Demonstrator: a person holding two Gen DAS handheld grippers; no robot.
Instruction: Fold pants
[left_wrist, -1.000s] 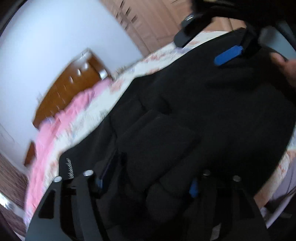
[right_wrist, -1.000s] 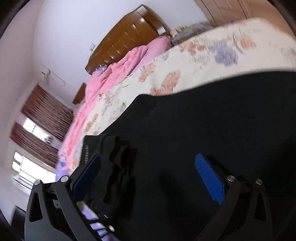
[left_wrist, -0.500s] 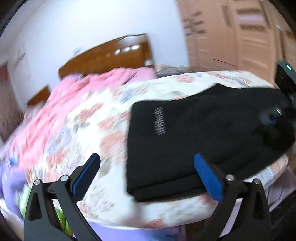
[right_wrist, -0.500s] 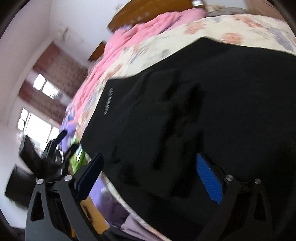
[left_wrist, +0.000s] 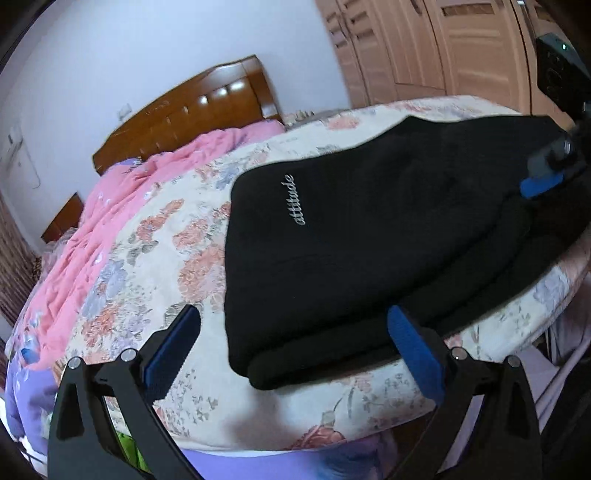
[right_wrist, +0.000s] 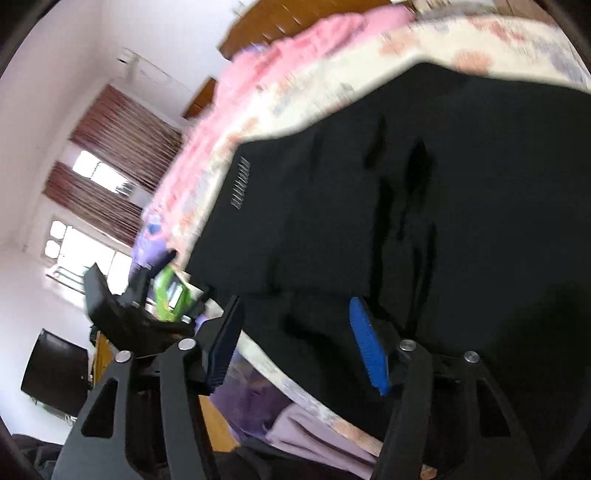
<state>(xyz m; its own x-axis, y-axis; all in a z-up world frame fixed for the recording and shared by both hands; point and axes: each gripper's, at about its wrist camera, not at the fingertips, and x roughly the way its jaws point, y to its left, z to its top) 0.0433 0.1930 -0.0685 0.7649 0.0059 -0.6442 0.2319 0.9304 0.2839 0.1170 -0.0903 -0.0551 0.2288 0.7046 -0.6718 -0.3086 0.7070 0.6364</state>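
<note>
your black fleece pants (left_wrist: 369, 236), folded into a thick stack with the white script word "attitude" on top, lie on the floral cream quilt (left_wrist: 155, 258) near the bed's near edge. a rumpled pink blanket (left_wrist: 122, 192) lies further up the bed, in front of the brown wooden headboard (left_wrist: 192, 110), and pale wooden wardrobe doors (left_wrist: 443, 48) fill the far wall on the right.

your left gripper (left_wrist: 293, 350) hangs spread wide over the near left corner of the stack; its blue pads (left_wrist: 413, 354) touch no cloth, one above bare quilt, the other just at the pants' front edge.

your right gripper (right_wrist: 295, 343) sits at the stack's other end. its jaws have just been closing and now stand about half apart, with the near edge of the black cloth lying between the pads. whether the pads already press on the fabric you cannot tell from this blurred view. from the left wrist view it shows as a blue pad low against the pants' far right end.
</note>
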